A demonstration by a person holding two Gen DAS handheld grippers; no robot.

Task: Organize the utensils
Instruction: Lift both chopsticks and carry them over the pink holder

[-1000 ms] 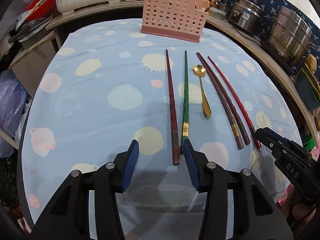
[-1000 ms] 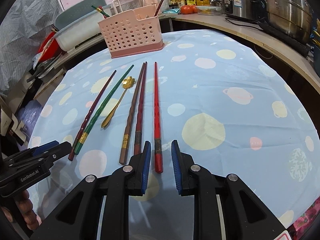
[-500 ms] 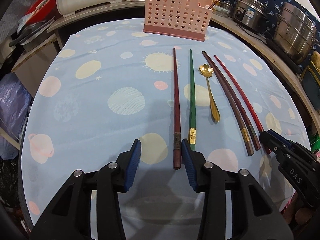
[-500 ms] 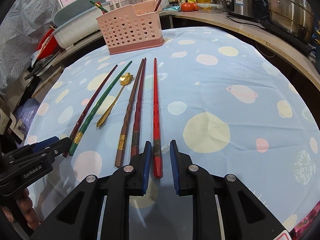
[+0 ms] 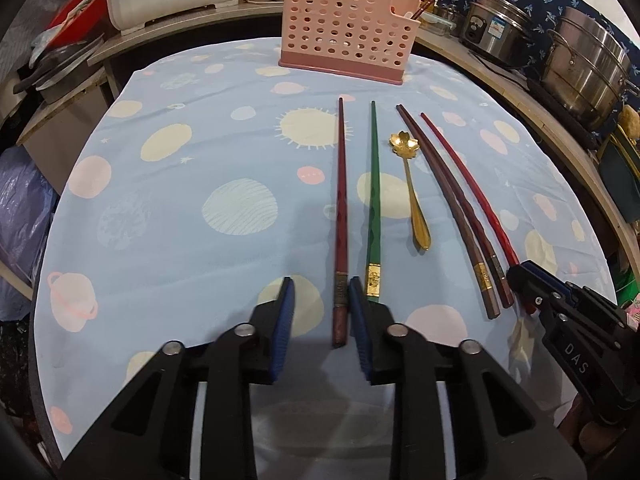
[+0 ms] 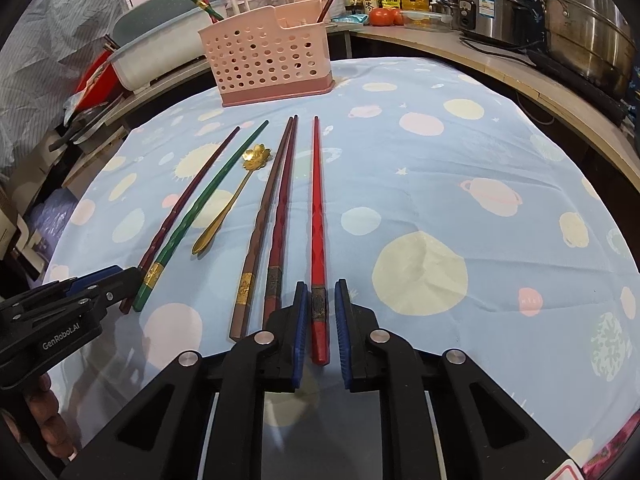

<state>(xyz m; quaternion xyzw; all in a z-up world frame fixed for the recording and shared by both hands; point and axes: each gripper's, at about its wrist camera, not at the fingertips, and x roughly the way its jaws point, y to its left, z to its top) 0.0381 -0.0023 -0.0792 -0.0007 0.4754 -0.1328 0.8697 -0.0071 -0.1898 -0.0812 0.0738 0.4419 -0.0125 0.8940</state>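
Both tongs have closed in on chopstick ends at the near edge of the tabletop (image 5: 168, 208).

Since a second ago, the left tongs (image 5: 322, 330) have narrowed but remain parted around the dark red chopstick (image 5: 342, 216); the right tongs (image 6: 321, 326) stand slightly parted around the bright red chopstick (image 6: 318, 216). Open cloth lies left and right of the utensil row. The far pink basket (image 6: 268, 60) holds two chopsticks; the gold spoon (image 6: 232, 204) lies mid-row.
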